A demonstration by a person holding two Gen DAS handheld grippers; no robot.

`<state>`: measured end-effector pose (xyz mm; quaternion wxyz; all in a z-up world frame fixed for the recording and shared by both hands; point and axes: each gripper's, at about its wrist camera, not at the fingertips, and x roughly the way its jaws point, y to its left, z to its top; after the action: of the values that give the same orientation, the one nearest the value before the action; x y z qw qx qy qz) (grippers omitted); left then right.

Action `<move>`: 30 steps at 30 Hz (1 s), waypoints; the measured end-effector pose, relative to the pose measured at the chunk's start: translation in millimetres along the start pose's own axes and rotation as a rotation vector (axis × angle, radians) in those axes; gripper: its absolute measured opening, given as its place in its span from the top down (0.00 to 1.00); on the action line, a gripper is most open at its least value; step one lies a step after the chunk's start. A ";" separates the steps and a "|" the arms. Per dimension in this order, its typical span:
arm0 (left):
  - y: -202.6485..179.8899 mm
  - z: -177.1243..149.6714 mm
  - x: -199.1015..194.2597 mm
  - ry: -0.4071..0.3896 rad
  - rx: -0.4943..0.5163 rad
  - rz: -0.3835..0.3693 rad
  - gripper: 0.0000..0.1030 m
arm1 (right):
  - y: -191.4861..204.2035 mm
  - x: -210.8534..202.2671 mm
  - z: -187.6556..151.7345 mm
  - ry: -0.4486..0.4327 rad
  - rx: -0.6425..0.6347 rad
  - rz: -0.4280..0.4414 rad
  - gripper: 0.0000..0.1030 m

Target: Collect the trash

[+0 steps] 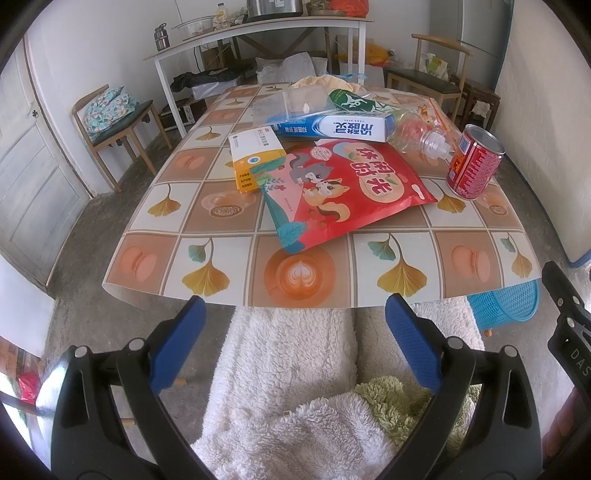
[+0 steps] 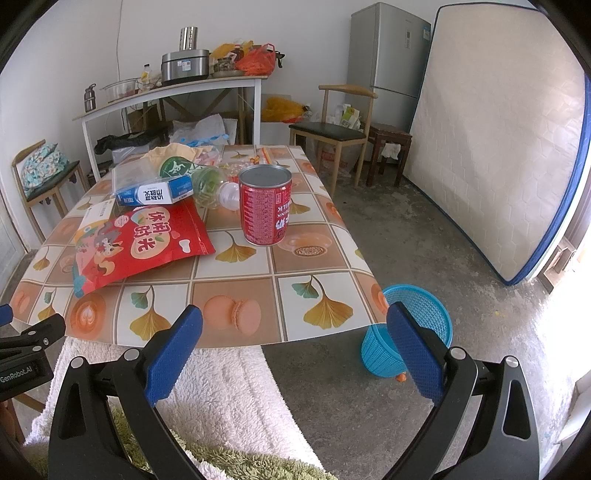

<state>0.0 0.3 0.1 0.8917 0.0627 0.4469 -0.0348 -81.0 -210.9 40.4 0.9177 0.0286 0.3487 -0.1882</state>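
Observation:
Trash lies on the patterned table (image 1: 229, 254) (image 2: 236, 266): a red snack bag (image 1: 343, 184) (image 2: 140, 243), a red can (image 1: 474, 162) (image 2: 264, 205) standing upright, a blue-white toothpaste box (image 1: 336, 127) (image 2: 155, 194), a yellow-white box (image 1: 251, 155) (image 2: 98, 212), and a clear plastic bottle (image 1: 421, 138) (image 2: 214, 186) on its side. A blue mesh basket (image 1: 504, 304) (image 2: 410, 328) stands on the floor by the table's near right corner. My left gripper (image 1: 295, 325) and my right gripper (image 2: 295, 332) are both open and empty, held short of the table's near edge.
White and green fluffy cloth (image 1: 291, 369) (image 2: 221, 402) lies below the grippers. Wooden chairs (image 1: 118, 129) (image 2: 332, 129) stand around the table. A cluttered white side table (image 1: 258, 29) (image 2: 173, 92) is behind, with a fridge (image 2: 388, 62) and a leaning mattress (image 2: 491, 147) at the right.

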 end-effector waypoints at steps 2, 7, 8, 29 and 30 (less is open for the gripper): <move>-0.1 0.0 -0.1 -0.001 0.000 0.000 0.09 | 0.1 -0.1 -0.2 -0.001 0.000 0.000 0.06; 0.0 0.0 -0.1 0.000 -0.001 0.000 0.09 | 0.2 -0.4 -0.2 -0.001 0.001 0.000 0.06; 0.0 0.0 -0.1 0.000 -0.001 0.000 0.09 | 0.1 -0.7 -0.3 -0.003 0.001 0.000 0.06; 0.0 0.0 -0.1 0.000 -0.001 -0.001 0.09 | 0.5 0.1 -0.3 -0.008 -0.002 0.001 0.06; 0.0 0.0 -0.1 0.000 -0.002 -0.001 0.09 | 0.1 0.6 -0.6 -0.009 -0.002 0.002 0.06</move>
<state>0.0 0.3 0.2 0.8918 0.0619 0.4469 -0.0348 -81.0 -210.8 39.5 0.9194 0.0274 0.3449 -0.1873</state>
